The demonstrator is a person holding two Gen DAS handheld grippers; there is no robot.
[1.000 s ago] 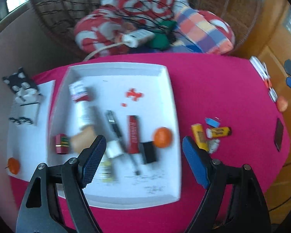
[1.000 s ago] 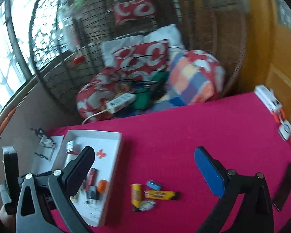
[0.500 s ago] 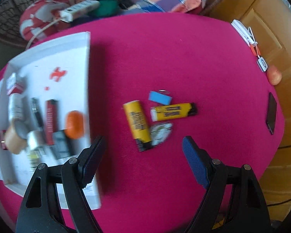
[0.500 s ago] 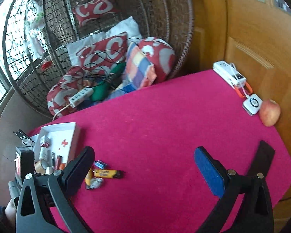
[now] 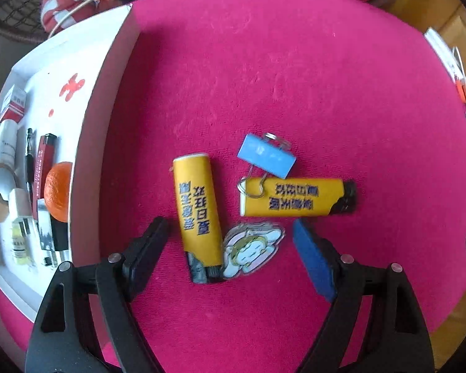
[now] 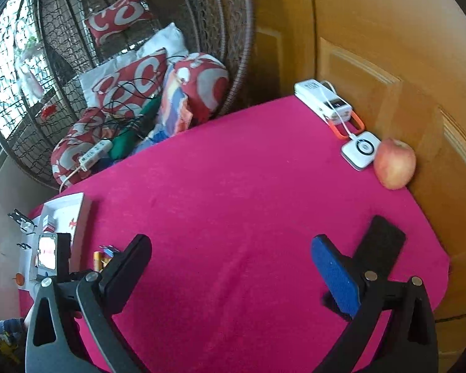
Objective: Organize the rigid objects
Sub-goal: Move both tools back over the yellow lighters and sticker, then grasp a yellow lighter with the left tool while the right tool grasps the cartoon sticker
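While spread, left claw [image 5: 230, 242] above 2 lighters [image 5: 197, 214]

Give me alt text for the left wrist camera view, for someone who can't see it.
The open left gripper hangs over two yellow lighters, a blue binder clip and a cartoon keychain charm on a pink tablecloth. At left, a white tray holds an orange, tape and other small items.

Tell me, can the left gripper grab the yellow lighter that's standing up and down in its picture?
Probably yes. The left gripper is open right above the upright yellow lighter, nothing covers it. The cartoon charm touching its lower end might get pinched too.
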